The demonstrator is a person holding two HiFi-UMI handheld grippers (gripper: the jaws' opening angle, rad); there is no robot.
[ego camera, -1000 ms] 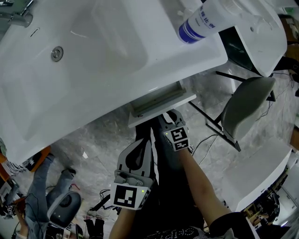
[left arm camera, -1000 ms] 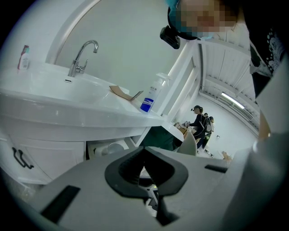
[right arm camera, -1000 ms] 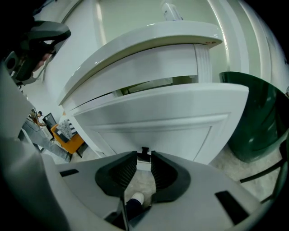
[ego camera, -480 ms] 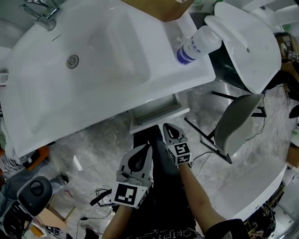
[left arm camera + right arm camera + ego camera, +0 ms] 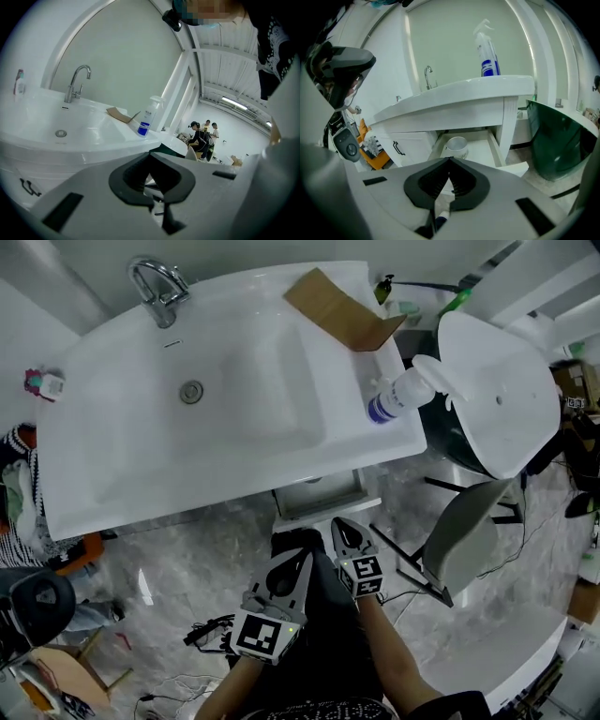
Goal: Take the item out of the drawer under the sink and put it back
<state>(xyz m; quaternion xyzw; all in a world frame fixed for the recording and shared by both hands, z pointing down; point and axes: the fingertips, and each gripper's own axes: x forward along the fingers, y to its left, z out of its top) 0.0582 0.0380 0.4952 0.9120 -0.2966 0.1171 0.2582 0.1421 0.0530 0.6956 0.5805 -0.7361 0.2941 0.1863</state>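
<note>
The drawer point(image 5: 326, 510) under the white sink point(image 5: 122, 446) stands pulled out. In the right gripper view a white cup point(image 5: 457, 146) sits inside the drawer point(image 5: 499, 152), toward its left side. My right gripper point(image 5: 339, 524) is shut and empty, just in front of the drawer's front edge and above it. In its own view the right gripper point(image 5: 450, 161) has its tips meeting, with the cup beyond them. My left gripper point(image 5: 298, 559) is also shut and empty, a little further back. The left gripper point(image 5: 150, 153) points over the sink top.
A spray bottle point(image 5: 398, 395) and a folded cardboard piece point(image 5: 342, 310) lie on the sink's right side, with the faucet point(image 5: 159, 287) at the back. A dark green bin with a white lid point(image 5: 487, 399) stands right of the drawer, a grey chair point(image 5: 459, 540) below it. Cables litter the floor.
Both grippers have risen and drawn back from the drawer. The head view has pulled up, so the whole sink top and faucet now show.
</note>
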